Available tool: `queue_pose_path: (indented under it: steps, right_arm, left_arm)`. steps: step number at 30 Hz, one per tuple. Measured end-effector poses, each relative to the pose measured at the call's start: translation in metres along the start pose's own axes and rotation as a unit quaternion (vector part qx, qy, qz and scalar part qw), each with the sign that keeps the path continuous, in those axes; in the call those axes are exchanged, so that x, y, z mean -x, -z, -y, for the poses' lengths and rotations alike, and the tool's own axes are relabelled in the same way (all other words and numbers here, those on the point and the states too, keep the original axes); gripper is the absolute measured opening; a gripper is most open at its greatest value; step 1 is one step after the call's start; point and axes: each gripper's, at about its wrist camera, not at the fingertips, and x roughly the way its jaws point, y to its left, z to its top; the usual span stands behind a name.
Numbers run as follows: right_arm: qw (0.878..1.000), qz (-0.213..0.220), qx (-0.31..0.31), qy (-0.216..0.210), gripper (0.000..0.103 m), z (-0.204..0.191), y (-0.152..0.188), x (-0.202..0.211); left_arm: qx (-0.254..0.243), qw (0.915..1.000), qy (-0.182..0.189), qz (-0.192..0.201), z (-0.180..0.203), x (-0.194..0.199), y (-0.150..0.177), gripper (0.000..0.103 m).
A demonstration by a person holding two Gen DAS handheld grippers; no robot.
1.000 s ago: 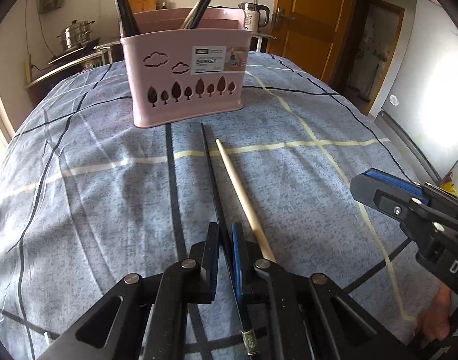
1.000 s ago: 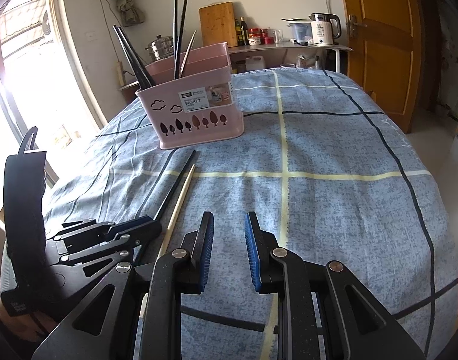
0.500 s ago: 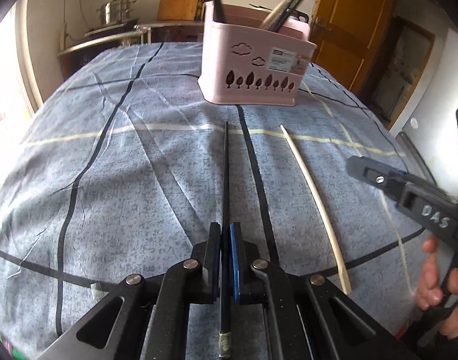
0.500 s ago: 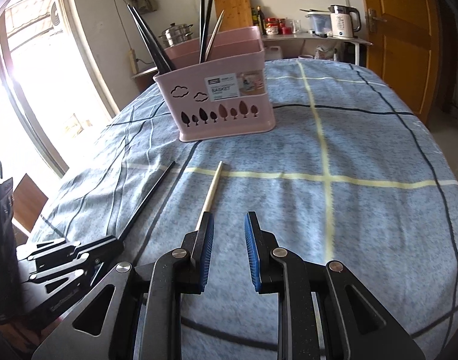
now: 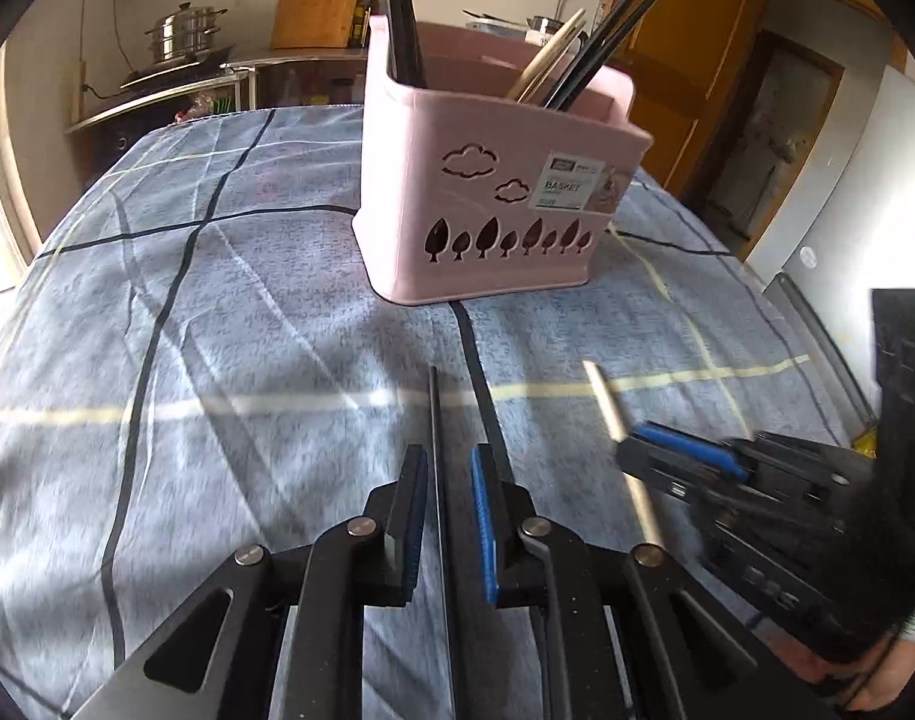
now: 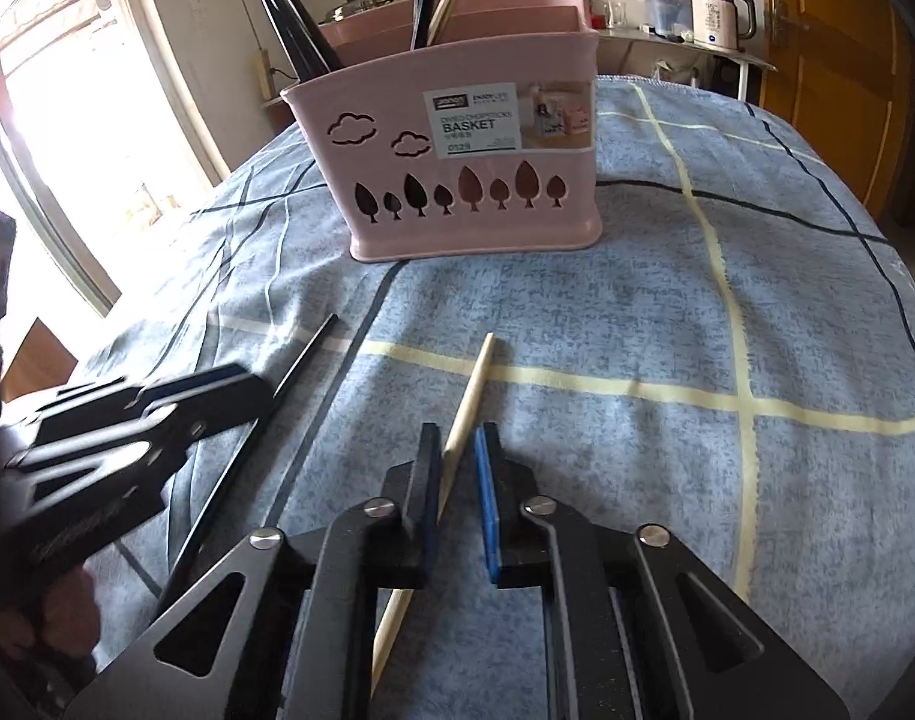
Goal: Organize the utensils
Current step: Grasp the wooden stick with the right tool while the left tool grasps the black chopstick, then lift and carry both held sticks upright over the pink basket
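Note:
A pink utensil basket [image 5: 493, 192] stands on the blue checked cloth and holds several black and wooden chopsticks; it also shows in the right wrist view [image 6: 469, 174]. My left gripper [image 5: 448, 468] is open, with a black chopstick [image 5: 436, 420] lying between its jaws. My right gripper [image 6: 457, 450] is open around a light wooden chopstick [image 6: 469, 396]. The left view shows the right gripper [image 5: 685, 456] over the wooden chopstick [image 5: 604, 402]. The right view shows the left gripper [image 6: 157, 408] and the black chopstick [image 6: 304, 360].
The cloth-covered table [image 6: 757, 312] ends at the right. Behind it are a counter with a steel pot [image 5: 184, 30], a cutting board [image 5: 319, 0], a kettle [image 6: 718, 6] and a wooden door [image 6: 841, 60].
My left gripper was shut on the black chopstick and is now open around it. My right gripper moved forward and now straddles the wooden chopstick. Both views are closer to the basket.

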Motion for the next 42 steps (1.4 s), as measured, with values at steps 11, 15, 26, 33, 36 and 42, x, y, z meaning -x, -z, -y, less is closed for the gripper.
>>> queue_pose_path:
  steps: [11, 15, 26, 33, 36, 42]
  right_arm:
    - [1.0, -0.016, -0.016, -0.006, 0.008, 0.02, 0.008, 0.012]
    - [1.0, -0.017, -0.021, 0.002, 0.009, 0.02, 0.001, 0.008]
    - [0.999, -0.029, -0.037, 0.013, 0.009, 0.023, -0.022, -0.008]
    - [0.999, -0.035, -0.036, 0.01, 0.007, 0.024, -0.03, -0.014]
    - [0.999, -0.036, -0.036, 0.003, 0.007, 0.024, -0.032, -0.012]
    - [0.999, -0.011, -0.03, -0.002, 0.007, 0.021, -0.04, 0.007]
  left_arm:
    - [0.007, 0.9993, -0.037, 0.003, -0.008, -0.006, 0.005, 0.005]
    - [0.013, 0.9993, -0.034, -0.01, -0.015, -0.008, 0.001, 0.005]
    - [-0.039, 0.9976, -0.045, -0.033, -0.005, -0.025, -0.023, 0.008]
    - [-0.043, 0.997, -0.054, -0.035, -0.002, -0.028, -0.027, 0.005]
    - [-0.034, 0.9974, -0.05, -0.04, -0.004, -0.027, -0.03, 0.005]
    - [-0.029, 0.9986, -0.042, -0.016, -0.004, -0.002, -0.041, 0.005]
